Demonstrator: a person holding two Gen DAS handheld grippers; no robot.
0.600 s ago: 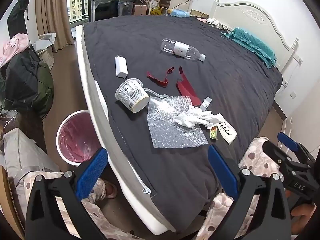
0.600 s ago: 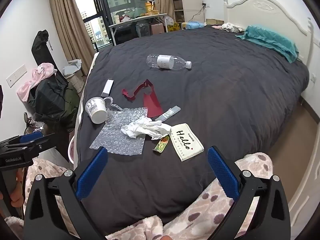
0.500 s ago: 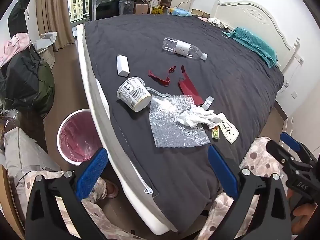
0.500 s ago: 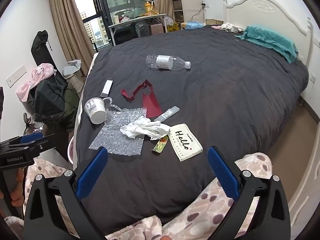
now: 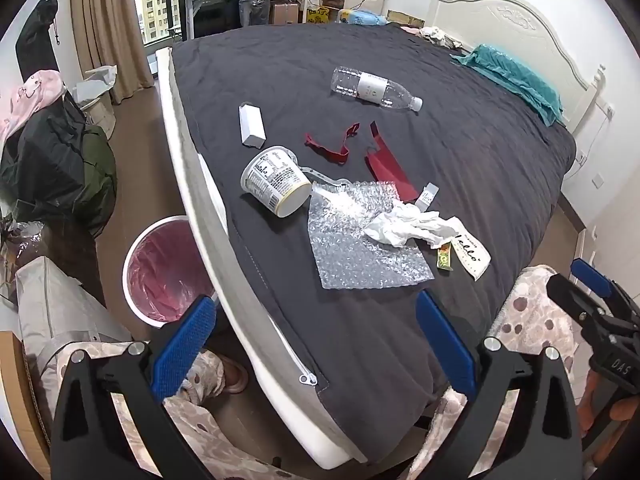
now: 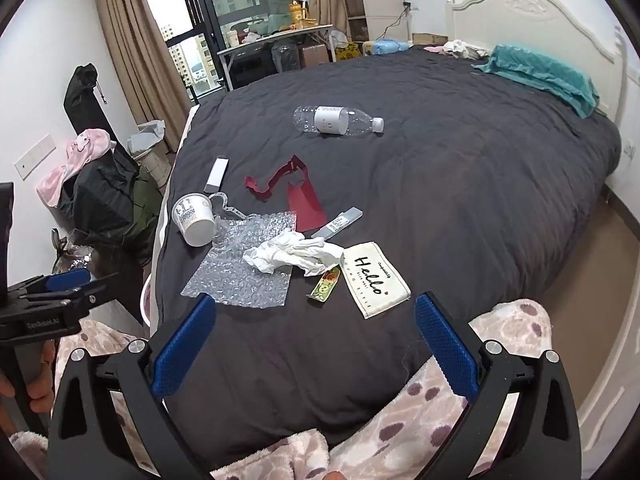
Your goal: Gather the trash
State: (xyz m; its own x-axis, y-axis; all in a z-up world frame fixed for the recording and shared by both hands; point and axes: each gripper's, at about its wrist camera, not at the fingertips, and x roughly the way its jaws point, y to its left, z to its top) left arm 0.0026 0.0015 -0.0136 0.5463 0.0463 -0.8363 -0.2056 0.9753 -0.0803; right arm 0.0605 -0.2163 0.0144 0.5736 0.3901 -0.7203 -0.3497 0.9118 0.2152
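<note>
Trash lies on the dark bedspread: a tipped paper cup (image 5: 276, 180) (image 6: 194, 218), a bubble wrap sheet (image 5: 360, 248) (image 6: 244, 264), crumpled white tissue (image 5: 408, 226) (image 6: 294, 254), a "Hello" card (image 6: 376, 278), a small green wrapper (image 6: 325, 286), red scraps (image 5: 384, 164) (image 6: 304, 200), a small white box (image 5: 252, 125), and a clear plastic bottle (image 5: 374, 89) (image 6: 338, 120). A white bin with a pink liner (image 5: 160, 276) stands on the floor beside the bed. My left gripper (image 5: 316, 344) and right gripper (image 6: 316, 344) are open and empty, held back from the bed's near edge.
Dark bags and clothes (image 5: 56, 160) are piled left of the bin. The white headboard (image 6: 532, 20) and a teal cloth (image 6: 540, 76) are at the far right. A desk (image 6: 276, 44) stands by the window. The person's spotted pyjamas (image 6: 420, 420) are below.
Both grippers have drifted slightly; the left wrist view has shifted a little to the left over the bed. Nothing was picked up or moved.
</note>
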